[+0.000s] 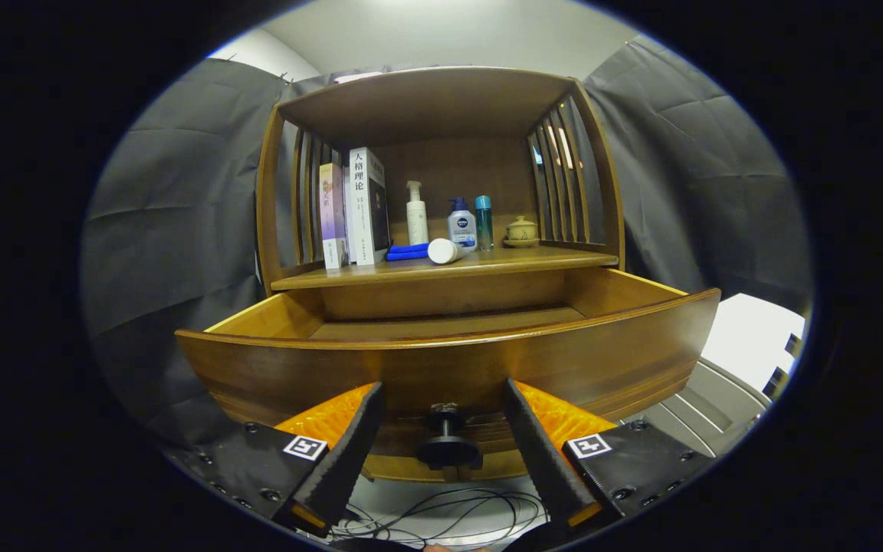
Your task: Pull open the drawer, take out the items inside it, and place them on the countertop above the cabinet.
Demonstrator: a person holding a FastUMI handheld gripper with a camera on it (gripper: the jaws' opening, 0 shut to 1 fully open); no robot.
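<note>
A wooden cabinet has its drawer point(449, 360) pulled out toward me; the part of the drawer's inside that I see holds nothing. The drawer's dark round knob point(445, 445) sits between my two fingers, which stand apart from it on either side. My gripper point(445, 399) is open, level with the drawer front. On the countertop point(549, 261) above the drawer lie a white bottle on its side point(445, 251) and a folded blue cloth point(408, 251).
On the countertop also stand books point(353, 207), a white pump bottle point(416, 215), a blue-capped bottle point(461, 224), a teal bottle point(484, 222) and a small lidded pot point(521, 230). Slatted side panels flank the shelf. Cables point(441, 514) lie on the floor below.
</note>
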